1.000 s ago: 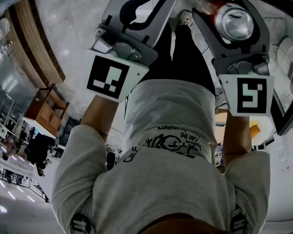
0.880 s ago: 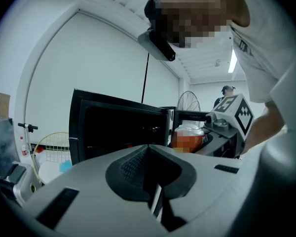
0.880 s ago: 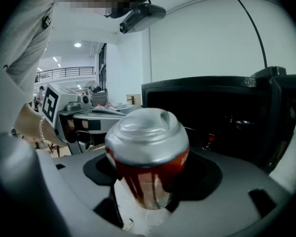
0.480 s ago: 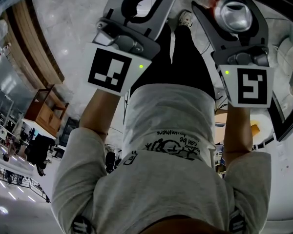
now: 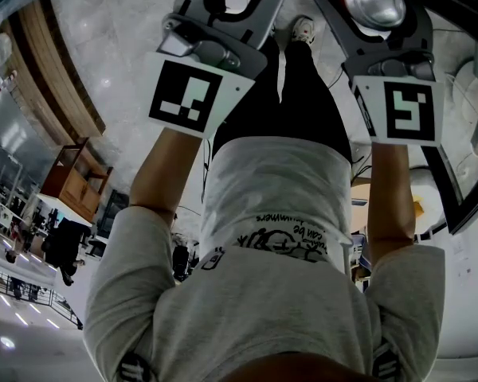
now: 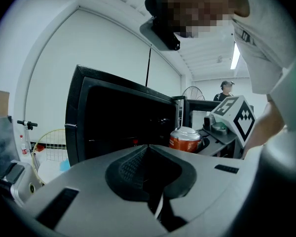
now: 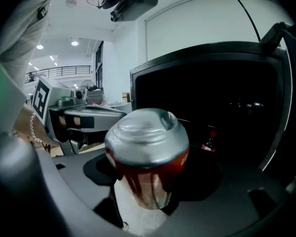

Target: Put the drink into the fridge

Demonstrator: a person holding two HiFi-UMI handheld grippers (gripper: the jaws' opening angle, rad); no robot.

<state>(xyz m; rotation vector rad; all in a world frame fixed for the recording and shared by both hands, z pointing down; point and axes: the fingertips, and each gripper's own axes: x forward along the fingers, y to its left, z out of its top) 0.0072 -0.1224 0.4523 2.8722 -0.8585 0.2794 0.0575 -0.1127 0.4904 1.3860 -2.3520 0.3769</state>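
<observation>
Drink can (image 7: 147,157) is sitting clamped between the right gripper's (image 7: 149,191) jaws, its silver top facing the camera and its red body squeezed from both sides. On the head view the can (image 5: 374,1) is showing right at the top, held out ahead of the person above the pale floor (image 5: 103,46). The left gripper (image 6: 148,154) is riding alongside with its jaws pressed together and nothing between them. Both grippers are pointing at the black fridge (image 7: 212,98), whose dark inside is facing them. A small red thing (image 7: 209,143) is glinting deep in there, possibly a bottle, too dim to call
</observation>
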